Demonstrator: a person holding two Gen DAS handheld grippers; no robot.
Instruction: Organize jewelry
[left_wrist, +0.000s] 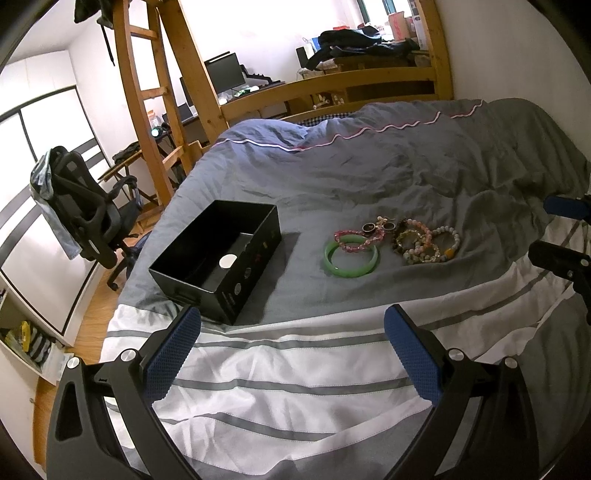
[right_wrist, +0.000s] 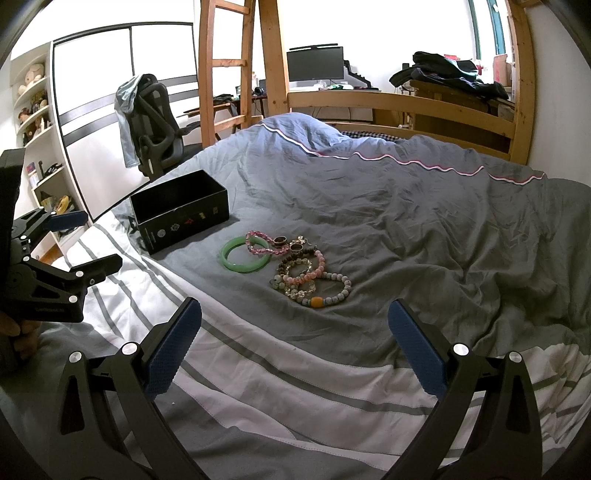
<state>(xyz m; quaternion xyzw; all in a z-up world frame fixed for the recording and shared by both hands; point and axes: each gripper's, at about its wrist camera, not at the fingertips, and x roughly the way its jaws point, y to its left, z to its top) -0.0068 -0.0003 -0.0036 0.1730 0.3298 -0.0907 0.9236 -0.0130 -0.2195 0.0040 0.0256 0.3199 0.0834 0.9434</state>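
Both wrist views overlook the bed (left_wrist: 369, 177) obliquely, side by side.

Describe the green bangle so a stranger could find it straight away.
On the grey bedcover, to the right of the open black box, lies a small cluster of jewelry. The green bangle sits at the cluster's box-side edge, overlapped by a pink beaded bracelet. It alone is a smooth, solid ring; the others are strung beads or small rings.
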